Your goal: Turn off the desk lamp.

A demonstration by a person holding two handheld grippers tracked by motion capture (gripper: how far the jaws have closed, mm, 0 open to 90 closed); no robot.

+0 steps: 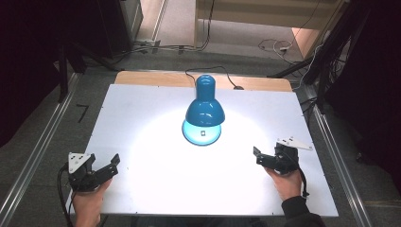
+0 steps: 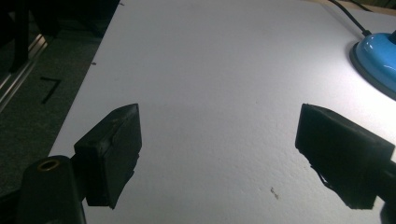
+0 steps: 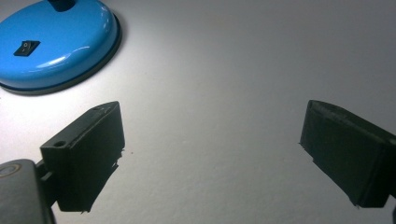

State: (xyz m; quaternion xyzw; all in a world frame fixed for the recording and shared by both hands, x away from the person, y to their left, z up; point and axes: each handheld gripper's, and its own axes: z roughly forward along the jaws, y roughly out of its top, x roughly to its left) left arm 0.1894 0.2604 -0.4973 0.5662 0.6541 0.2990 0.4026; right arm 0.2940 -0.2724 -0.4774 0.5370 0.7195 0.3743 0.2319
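A blue desk lamp (image 1: 204, 106) stands lit in the middle of the white table (image 1: 142, 109), its shade bent over its round blue base (image 1: 202, 133). The base (image 3: 51, 44) carries a small black rocker switch (image 3: 26, 47); its edge also appears in the left gripper view (image 2: 377, 63). My left gripper (image 1: 112, 166) rests near the front left corner, open and holding nothing, jaws wide apart in its own view (image 2: 218, 154). My right gripper (image 1: 257, 155) sits at the front right, also open and holding nothing (image 3: 212, 156). Both are well short of the lamp.
The lamp's black cord (image 1: 208, 72) runs off the table's back edge. Metal rails (image 1: 38, 151) flank the table on both sides. Cables lie on the floor (image 1: 279, 47) behind. A bright pool of light covers the table's centre.
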